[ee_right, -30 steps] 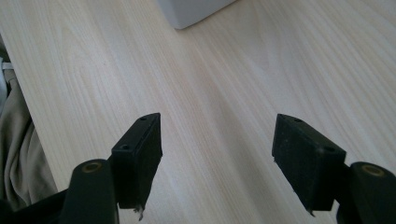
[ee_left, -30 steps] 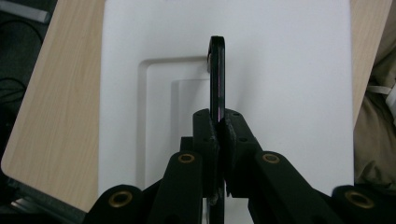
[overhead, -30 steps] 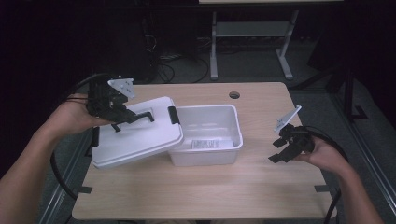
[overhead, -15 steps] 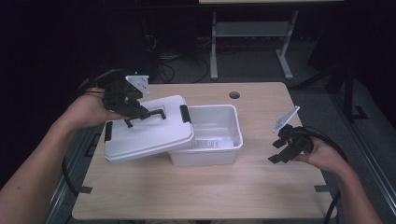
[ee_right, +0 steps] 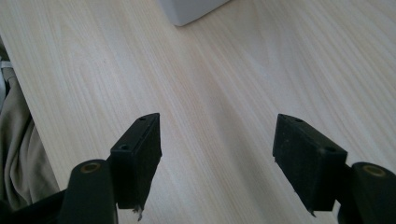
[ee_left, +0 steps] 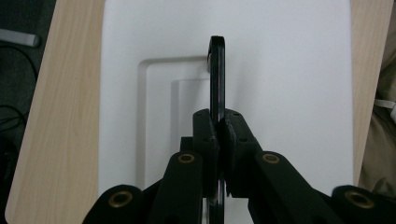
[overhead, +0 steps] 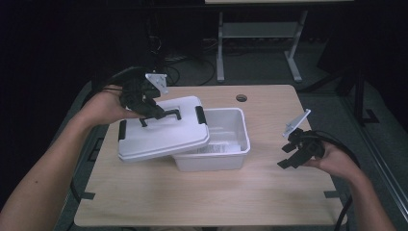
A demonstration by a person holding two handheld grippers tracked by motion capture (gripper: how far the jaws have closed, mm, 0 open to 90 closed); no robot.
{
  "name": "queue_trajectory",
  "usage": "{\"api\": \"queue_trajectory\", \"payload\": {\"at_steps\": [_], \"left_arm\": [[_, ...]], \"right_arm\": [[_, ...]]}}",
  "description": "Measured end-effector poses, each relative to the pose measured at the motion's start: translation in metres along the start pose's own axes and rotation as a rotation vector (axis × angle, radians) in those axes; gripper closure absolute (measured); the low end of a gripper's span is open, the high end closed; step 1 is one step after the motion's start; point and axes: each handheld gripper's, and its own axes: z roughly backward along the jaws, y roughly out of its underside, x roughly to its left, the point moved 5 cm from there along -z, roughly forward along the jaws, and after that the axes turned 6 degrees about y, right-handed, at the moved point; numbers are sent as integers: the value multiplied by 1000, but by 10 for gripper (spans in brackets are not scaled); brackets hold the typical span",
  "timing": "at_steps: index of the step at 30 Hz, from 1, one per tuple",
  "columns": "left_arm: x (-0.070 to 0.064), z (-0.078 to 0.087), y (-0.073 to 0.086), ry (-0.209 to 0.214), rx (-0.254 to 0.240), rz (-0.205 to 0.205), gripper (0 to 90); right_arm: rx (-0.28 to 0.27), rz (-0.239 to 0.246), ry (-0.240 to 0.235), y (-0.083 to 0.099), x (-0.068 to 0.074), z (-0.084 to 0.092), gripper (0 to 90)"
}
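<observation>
A white lid point(overhead: 163, 137) with black latches hangs tilted over the left part of a white bin point(overhead: 226, 159). My left gripper point(overhead: 159, 114) is shut on the lid's black handle point(overhead: 163, 115); in the left gripper view the handle point(ee_left: 217, 70) runs straight up from between the closed pads of my left gripper point(ee_left: 218, 135). Out at the table's right side, my right gripper point(overhead: 291, 156) is held low over the wood. Its jaws stand open in the right gripper view, my right gripper point(ee_right: 217, 144) with only bare tabletop between them.
The wooden table point(overhead: 202, 197) has a round cable hole point(overhead: 241, 98) behind the bin. A corner of the bin point(ee_right: 191, 11) shows at the top of the right gripper view. A metal stand point(overhead: 260, 33) and cables lie on the dark floor beyond.
My left gripper has carried the lid to the right, so it now covers more of the bin's left side. The right gripper has stayed where it was.
</observation>
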Motion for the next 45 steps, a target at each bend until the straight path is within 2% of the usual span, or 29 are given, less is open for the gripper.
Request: {"api": "queue_trajectory", "payload": {"at_steps": [19,34,45], "left_arm": [[3,-16,-35,22,-1,-50,848],[8,-37,-67,39,11,-89,849],[11,-48,-80,44,10,-108,849]], "right_arm": [[4,-10,6,6,1,3,319],[-1,-21,8,16,-2,8,319],[13,-26,4,22,-2,9,319]]}}
